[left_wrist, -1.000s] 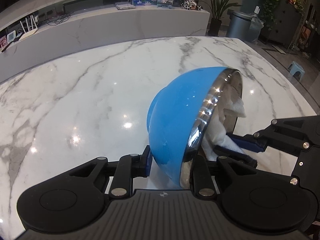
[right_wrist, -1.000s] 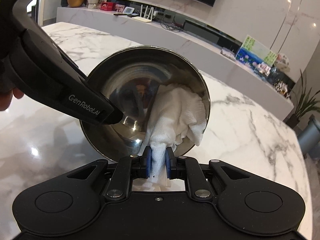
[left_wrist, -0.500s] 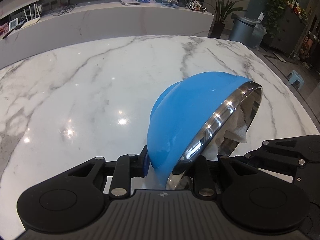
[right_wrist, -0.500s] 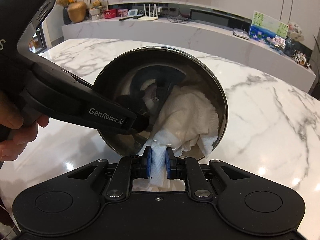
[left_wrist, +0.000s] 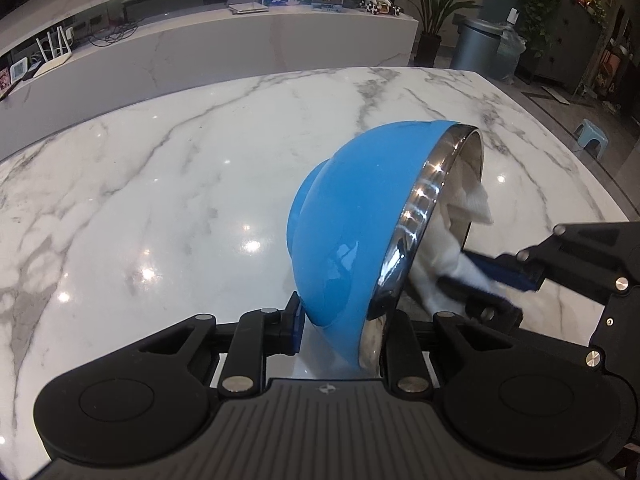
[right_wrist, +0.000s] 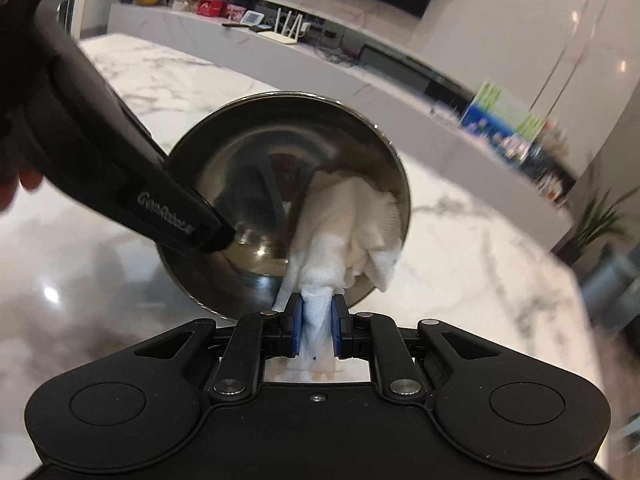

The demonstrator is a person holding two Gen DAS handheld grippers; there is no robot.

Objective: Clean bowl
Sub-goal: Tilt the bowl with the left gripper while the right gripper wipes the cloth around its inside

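Right wrist view, left gripper (right_wrist: 224, 236) lettered "GenRobot" (blurred), bowl (right_wrist: 256, 184)

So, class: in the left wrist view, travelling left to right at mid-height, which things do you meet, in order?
Marble table → blue bowl → white cloth inside the bowl's mouth → right gripper, shut on the cloth.

Cloth (right_wrist: 348, 220) inside tilted bowl (left_wrist: 360, 216), bowl above table (left_wrist: 180, 168)
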